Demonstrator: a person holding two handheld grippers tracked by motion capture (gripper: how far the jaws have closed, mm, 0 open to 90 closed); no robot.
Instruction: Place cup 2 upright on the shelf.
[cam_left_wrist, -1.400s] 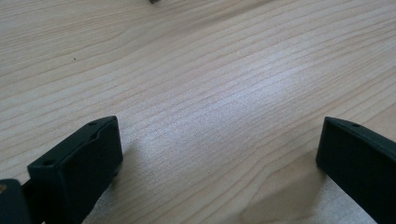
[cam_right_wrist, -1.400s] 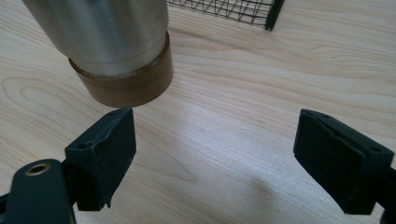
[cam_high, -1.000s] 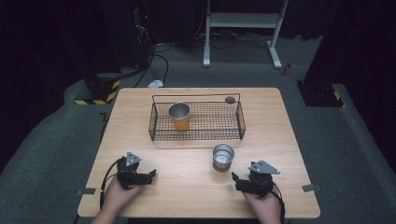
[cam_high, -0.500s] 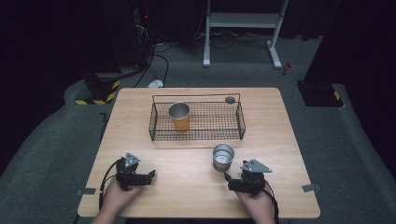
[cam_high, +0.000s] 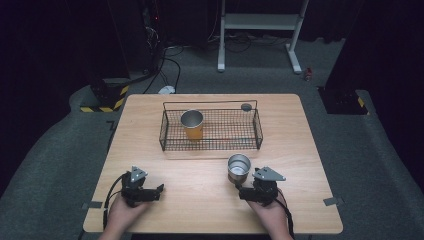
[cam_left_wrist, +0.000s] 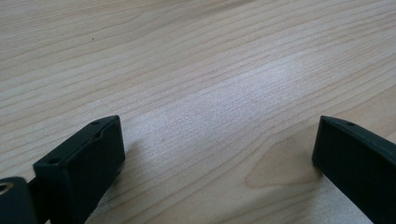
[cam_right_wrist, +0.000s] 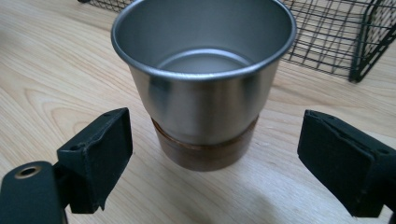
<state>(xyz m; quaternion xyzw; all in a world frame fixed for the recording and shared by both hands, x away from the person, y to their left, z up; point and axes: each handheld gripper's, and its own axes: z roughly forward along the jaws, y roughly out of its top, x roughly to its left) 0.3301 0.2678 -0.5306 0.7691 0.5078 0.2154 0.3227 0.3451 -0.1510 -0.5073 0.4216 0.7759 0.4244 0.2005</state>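
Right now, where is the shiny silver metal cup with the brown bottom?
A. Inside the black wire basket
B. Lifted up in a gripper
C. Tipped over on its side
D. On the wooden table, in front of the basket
D: the shiny silver metal cup with the brown bottom stands upright on the wooden table, outside the black wire basket; the right gripper has its jaws open on either side, not touching it.

Overhead table (cam_high: 300, 150) view, two close tool-mounted.

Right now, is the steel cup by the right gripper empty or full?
Empty. The right gripper view looks into the steel cup and shows its bare metal bottom; it stands upright on the table.
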